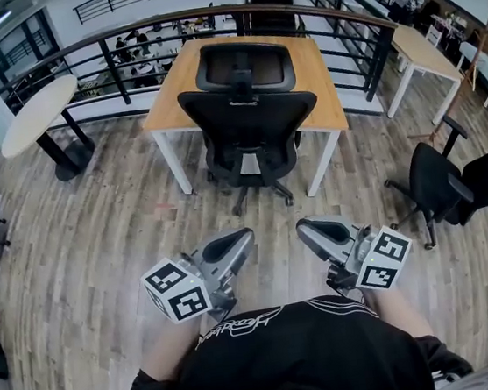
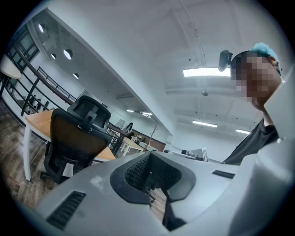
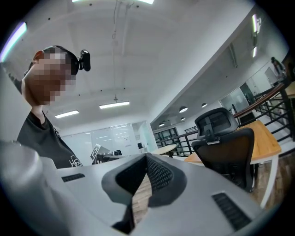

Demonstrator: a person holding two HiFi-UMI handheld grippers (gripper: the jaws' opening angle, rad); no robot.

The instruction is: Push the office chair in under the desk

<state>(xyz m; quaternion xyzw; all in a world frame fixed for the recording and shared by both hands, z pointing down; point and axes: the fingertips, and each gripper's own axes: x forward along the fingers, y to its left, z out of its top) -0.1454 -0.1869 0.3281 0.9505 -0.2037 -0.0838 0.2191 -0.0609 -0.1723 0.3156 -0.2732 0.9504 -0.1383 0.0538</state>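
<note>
Both claws clenched, nothing btwn jaws: left gripper point(image 1: 245, 234) & right gripper point(image 1: 304, 225) side by side, tips fwd. Black office chair point(image 1: 250, 129) stands at near edge of desk point(image 1: 323, 92), well apart from both.

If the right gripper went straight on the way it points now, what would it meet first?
Probably the round table, seen just beyond the shut jaws of the right gripper. The office chair and desk lie right of that line. Depth is unclear.
</note>
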